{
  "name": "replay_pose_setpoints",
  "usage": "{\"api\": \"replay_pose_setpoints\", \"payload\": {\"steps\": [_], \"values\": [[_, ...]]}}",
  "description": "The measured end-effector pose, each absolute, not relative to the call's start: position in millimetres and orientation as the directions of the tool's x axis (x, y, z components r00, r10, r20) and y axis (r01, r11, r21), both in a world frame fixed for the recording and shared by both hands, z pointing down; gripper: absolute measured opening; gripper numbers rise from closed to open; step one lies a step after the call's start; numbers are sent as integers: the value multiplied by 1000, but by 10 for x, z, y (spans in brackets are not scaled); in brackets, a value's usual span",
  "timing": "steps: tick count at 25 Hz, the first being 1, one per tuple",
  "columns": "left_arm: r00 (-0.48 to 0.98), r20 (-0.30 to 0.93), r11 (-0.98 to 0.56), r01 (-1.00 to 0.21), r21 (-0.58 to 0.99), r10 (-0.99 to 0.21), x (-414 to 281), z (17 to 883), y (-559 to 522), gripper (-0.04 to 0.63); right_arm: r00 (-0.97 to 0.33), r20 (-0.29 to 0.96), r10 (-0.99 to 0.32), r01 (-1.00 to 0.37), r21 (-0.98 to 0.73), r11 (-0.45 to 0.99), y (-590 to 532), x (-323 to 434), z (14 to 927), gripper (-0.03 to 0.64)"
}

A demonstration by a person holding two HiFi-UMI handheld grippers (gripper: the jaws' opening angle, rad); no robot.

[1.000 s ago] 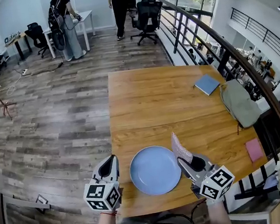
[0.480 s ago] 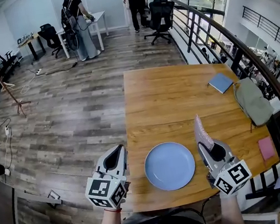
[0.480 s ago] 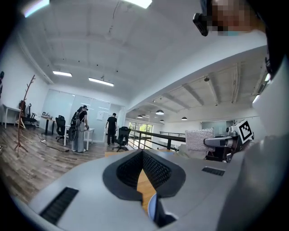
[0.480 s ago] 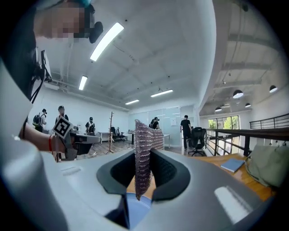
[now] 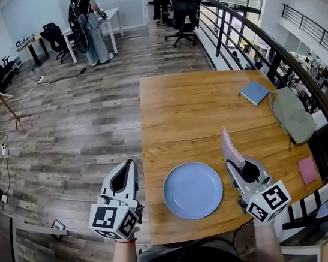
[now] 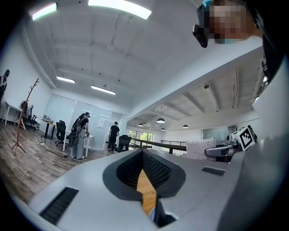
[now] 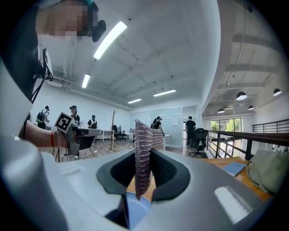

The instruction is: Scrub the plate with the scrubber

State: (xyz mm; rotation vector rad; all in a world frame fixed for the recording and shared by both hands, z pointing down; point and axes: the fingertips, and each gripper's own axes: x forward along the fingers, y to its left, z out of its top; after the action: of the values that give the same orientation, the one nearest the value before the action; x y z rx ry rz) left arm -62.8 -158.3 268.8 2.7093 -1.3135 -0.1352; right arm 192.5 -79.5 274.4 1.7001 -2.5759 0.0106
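Low in the head view, the left gripper (image 5: 126,168) sits at lower left beside the wooden table's (image 5: 196,104) left edge, its jaws pressed together on nothing. At lower right the right gripper (image 5: 236,168) clamps the scrubber (image 5: 229,144), which stands upright above the table, just right of the blue plate (image 5: 192,190) lying near the table's front edge. Farther up, a blue notebook (image 5: 254,92) and a grey bag (image 5: 292,116) lie by the right edge.
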Motion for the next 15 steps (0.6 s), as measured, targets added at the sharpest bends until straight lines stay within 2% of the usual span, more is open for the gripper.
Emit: {"api": "replay_pose_setpoints", "payload": {"steps": [7,12,15], "values": [[605,-18,-598,-781,180,-796,-637,2681,-1615,-3,-389,47,-920,-919,45,391,-831,1945,2726,86],[606,28,-603,-794,81,-795,-532,2662,-1591,-3,-377,42,-925,-925,39,378,-837,1986,2746,86],[615,30,-611,-787,87,-788,-505,2654,-1581,-3,-381,35,-924,-923,39,383,-826,1965,2758,86]]}}
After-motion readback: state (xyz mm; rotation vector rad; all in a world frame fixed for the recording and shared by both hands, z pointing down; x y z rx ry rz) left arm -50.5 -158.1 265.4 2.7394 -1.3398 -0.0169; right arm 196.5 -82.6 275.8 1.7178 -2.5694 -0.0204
